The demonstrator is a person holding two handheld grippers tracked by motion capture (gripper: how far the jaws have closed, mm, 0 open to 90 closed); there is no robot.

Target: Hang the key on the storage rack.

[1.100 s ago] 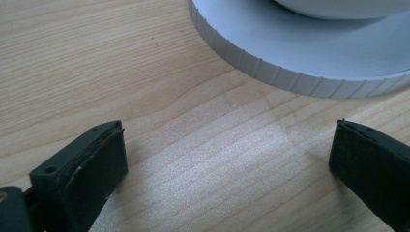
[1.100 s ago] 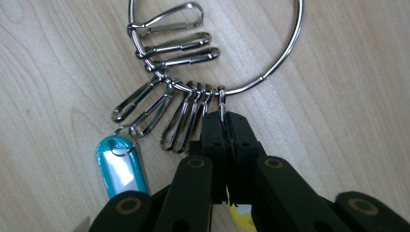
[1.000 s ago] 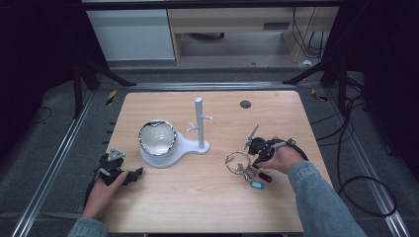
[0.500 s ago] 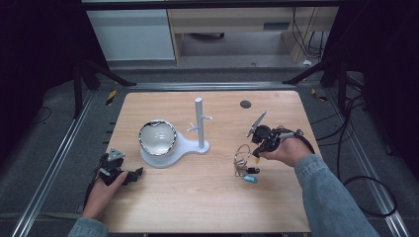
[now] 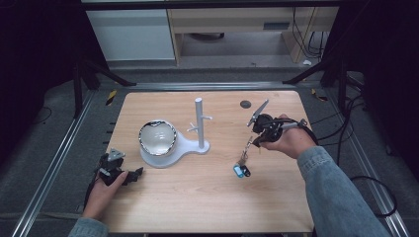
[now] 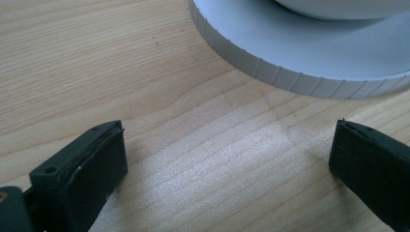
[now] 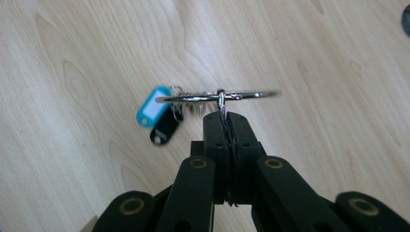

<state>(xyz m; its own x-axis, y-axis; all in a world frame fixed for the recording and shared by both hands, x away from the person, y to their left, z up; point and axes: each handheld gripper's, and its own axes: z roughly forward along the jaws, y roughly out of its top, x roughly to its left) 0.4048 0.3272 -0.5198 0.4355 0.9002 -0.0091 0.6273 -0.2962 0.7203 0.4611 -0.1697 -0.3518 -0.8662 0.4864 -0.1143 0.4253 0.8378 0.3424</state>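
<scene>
My right gripper (image 5: 254, 135) is shut on a metal key ring (image 5: 245, 148) and holds it above the table's right half. In the right gripper view the jaws (image 7: 226, 116) pinch the ring (image 7: 217, 95). Keys, a blue tag (image 7: 150, 112) and a black tag (image 7: 164, 129) dangle from it. The tags (image 5: 241, 171) hang at or just above the wood. A white stand (image 5: 199, 123) with small pegs rises mid-table. My left gripper (image 5: 132, 174) rests open near the front left. Its jaws (image 6: 227, 145) are wide apart over bare wood.
A shiny bowl (image 5: 157, 137) sits on the stand's round white base (image 5: 190, 146), whose ribbed edge (image 6: 309, 53) lies just ahead of the left jaws. A small dark disc (image 5: 245, 104) lies at the far right of the table. Cables trail off the right edge.
The right gripper has risen with the key ring and moved farther from the person, so the keys now hang down instead of lying spread on the table. The left gripper has stayed put.
</scene>
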